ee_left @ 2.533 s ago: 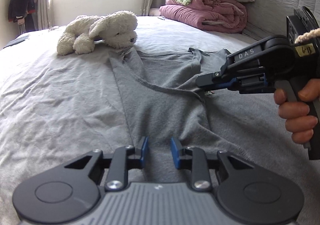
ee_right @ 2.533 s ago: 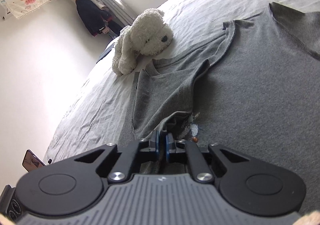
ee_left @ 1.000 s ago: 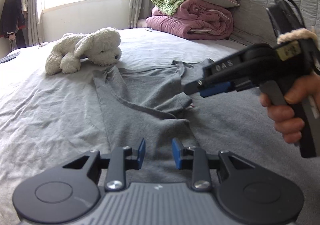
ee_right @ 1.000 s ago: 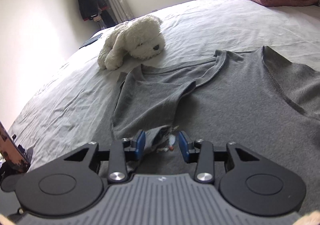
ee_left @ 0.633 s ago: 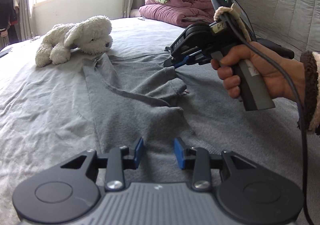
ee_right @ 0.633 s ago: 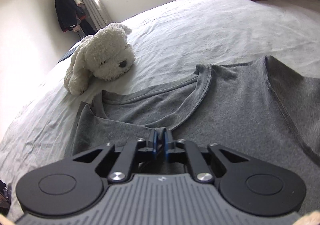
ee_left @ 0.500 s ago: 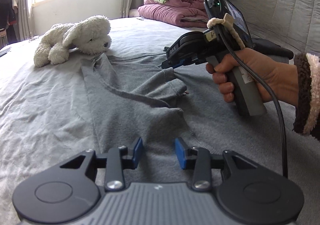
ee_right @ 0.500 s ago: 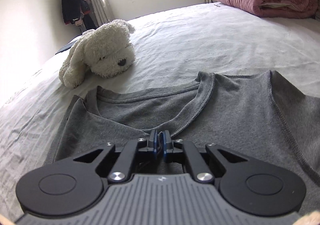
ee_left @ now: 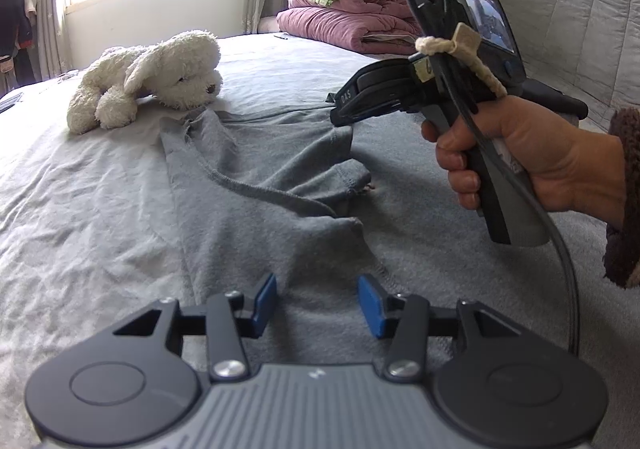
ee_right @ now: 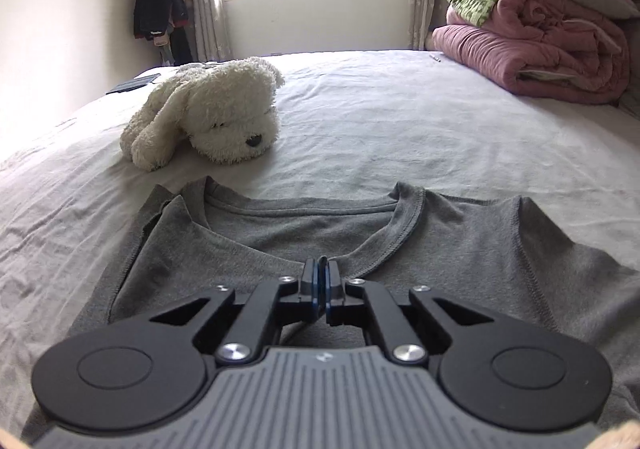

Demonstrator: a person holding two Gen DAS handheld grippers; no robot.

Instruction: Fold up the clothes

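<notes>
The grey T-shirt (ee_right: 460, 249) lies flat on the bed (ee_right: 400, 129), neckline far, near the plush dog (ee_right: 212, 117). The right tool (ee_right: 321, 281) is clamped on a fold at the collar. The left tool (ee_left: 317, 303), jaws opening, grips nothing above the shirt's near part.

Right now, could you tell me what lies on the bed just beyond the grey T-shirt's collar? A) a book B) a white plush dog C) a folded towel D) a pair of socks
B: the white plush dog lies on the sheet just past the grey T-shirt collar.
</notes>
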